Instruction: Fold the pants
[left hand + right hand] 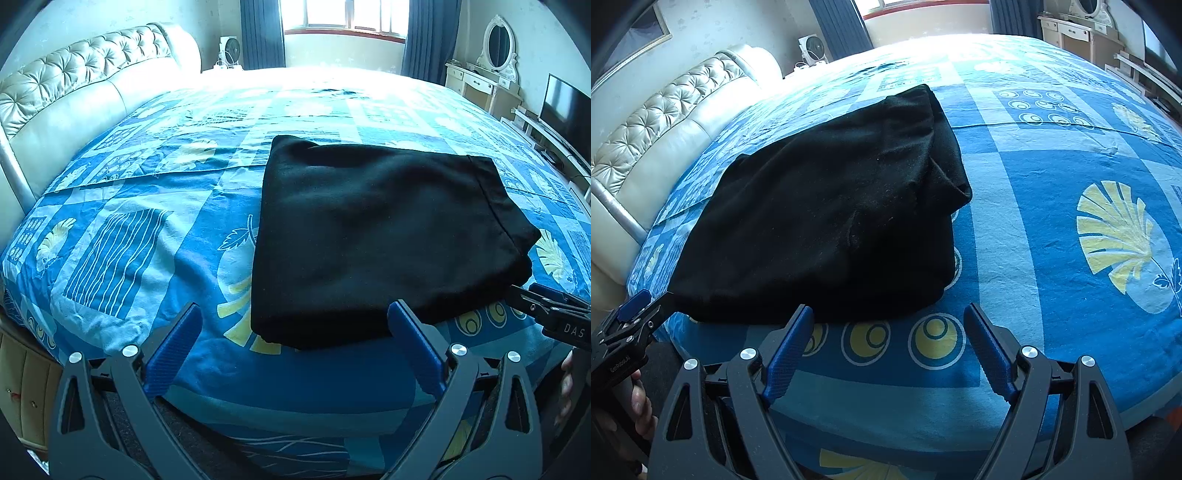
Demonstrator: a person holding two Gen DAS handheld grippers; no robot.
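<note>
Black pants (376,236) lie folded into a thick rectangle on the blue patterned bed; they also show in the right wrist view (827,221). My left gripper (295,317) is open and empty, just in front of the pants' near left corner. My right gripper (888,321) is open and empty, just in front of the pants' near right edge. The right gripper shows at the right edge of the left wrist view (546,306), beside the pants' right corner. The left gripper shows at the left edge of the right wrist view (635,314).
The bed (147,229) has a tufted cream headboard (74,88) on the left. A dresser with mirror (487,70) and a TV (565,107) stand at the right. A fan (231,50) stands by the window. The bed's near edge runs under both grippers.
</note>
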